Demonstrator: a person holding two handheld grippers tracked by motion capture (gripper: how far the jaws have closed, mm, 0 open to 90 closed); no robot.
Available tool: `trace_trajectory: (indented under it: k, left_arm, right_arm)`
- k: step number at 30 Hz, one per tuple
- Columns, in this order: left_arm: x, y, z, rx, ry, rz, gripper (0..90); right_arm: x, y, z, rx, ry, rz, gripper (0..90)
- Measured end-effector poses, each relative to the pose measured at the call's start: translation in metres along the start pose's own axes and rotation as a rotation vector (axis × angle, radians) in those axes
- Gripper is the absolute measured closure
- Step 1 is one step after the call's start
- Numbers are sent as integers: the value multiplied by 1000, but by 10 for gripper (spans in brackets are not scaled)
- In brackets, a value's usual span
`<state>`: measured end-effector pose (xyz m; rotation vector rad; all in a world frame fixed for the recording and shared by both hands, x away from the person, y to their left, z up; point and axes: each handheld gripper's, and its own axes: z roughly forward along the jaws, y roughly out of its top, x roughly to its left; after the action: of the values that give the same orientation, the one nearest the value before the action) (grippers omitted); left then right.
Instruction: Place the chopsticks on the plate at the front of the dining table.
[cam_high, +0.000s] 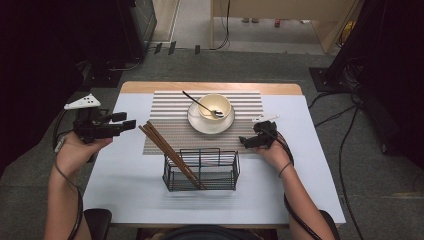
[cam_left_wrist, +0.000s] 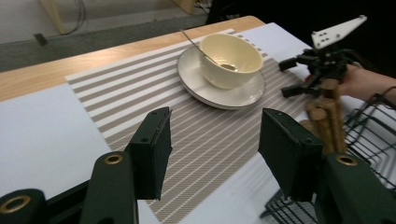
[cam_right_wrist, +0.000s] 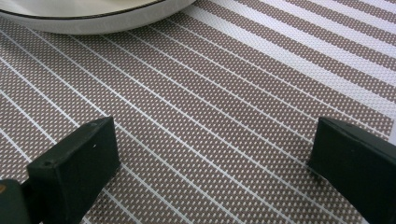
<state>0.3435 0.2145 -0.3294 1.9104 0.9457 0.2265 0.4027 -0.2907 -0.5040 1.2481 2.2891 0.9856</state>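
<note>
Brown wooden chopsticks (cam_high: 170, 155) leaning as a bundle in the black wire basket (cam_high: 201, 170) at the near middle of the table, lower ends inside, upper ends slanting out to the far left over the striped brown-and-white woven placemat (cam_high: 170, 112). Free of any grip. Just beyond, toward the far side, a cream ceramic bowl (cam_high: 215, 106) on a white saucer (cam_high: 194, 117), with a thin metal spoon (cam_high: 200, 104) resting in the bowl, handle pointing far left. All on the white sheet (cam_high: 125, 185) covering the wooden table (cam_high: 210, 87). Left gripper (cam_high: 125, 121) raised at the left edge, near the chopstick tops but apart from them, jaws wide apart and empty, as seen in the left gripper view (cam_left_wrist: 212, 154). Right gripper (cam_high: 243, 142) low over the right side of the placemat, near the saucer, jaws also spread with nothing between them (cam_right_wrist: 210, 172). By the look of it, a table setting partly done: bowl, saucer and spoon placed, chopsticks apparently still to be drawn from the basket and laid on the mat.
</note>
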Motion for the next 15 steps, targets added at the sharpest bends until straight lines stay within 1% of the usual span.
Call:
trace_trajectory:
  k: [3, 7, 9, 12, 14, 15]
  left_arm:
    - [-4, 2, -4, -3, -26, 7, 446]
    - [-5, 4, -7, -12, -71, 0, 457]
    - [-7, 5, -7, -14, -96, 8, 464]
    - [-10, 6, -6, -22, -108, 31, 469]
    - [-9, 6, -5, -27, -127, 25, 475]
    - [-8, 5, -4, -29, -131, 25, 480]
  right_arm:
    - [0, 0, 0, 0, 1, -1, 9]
    - [0, 0, 0, 0, 1, 0, 9]
    - [0, 0, 0, 0, 1, 0, 9]
    - [0, 0, 0, 0, 0, -1, 9]
    - [0, 0, 0, 0, 1, -1, 8]
    - [0, 0, 0, 0, 1, 0, 9]
